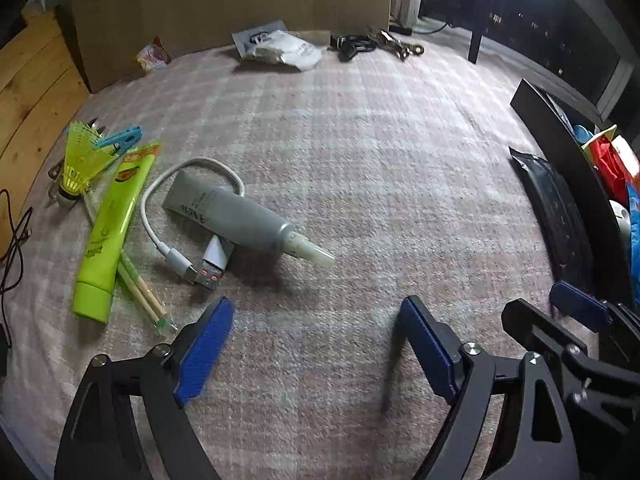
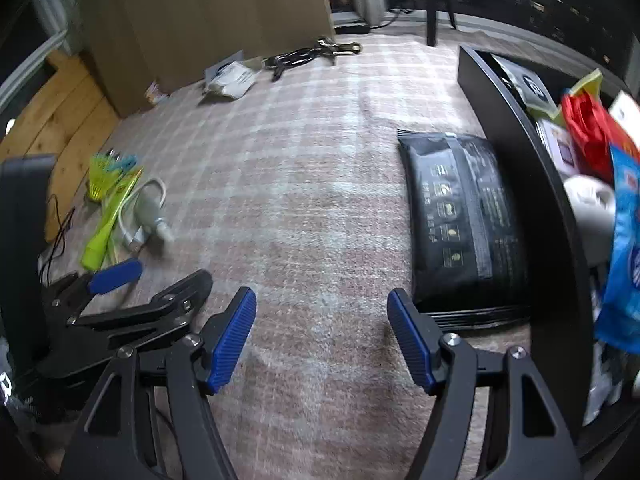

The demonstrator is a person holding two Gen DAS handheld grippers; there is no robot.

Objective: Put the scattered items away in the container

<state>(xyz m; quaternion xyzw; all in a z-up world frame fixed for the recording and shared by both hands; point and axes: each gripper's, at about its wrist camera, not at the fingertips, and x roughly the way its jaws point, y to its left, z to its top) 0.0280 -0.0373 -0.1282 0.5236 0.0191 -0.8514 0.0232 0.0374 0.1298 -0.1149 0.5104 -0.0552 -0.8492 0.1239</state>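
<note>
We see our left gripper [image 1: 316,344] spread wide and holding nothing above the plaid cloth [image 1: 360,140], green tube [image 1: 114,228], white cable [image 1: 160,216] and grey tube [image 1: 236,220] lying ahead-left, our right gripper [image 2: 322,334] equally wide and empty, black pouch [image 2: 464,216] touching the black container [image 2: 520,152] at right.

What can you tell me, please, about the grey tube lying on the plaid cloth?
The grey tube is a soft, matte squeeze tube with dark lettering near its flat crimped end and a translucent whitish cap at the other. It lies on its side on the plaid cloth, cap pointing right and toward the camera in the left wrist view. A white USB cable loops around its crimped end, and the tube rests across the cable's plugs. A green tube lies just left, apart from it. Neither hand-held gripper touches it.
</note>
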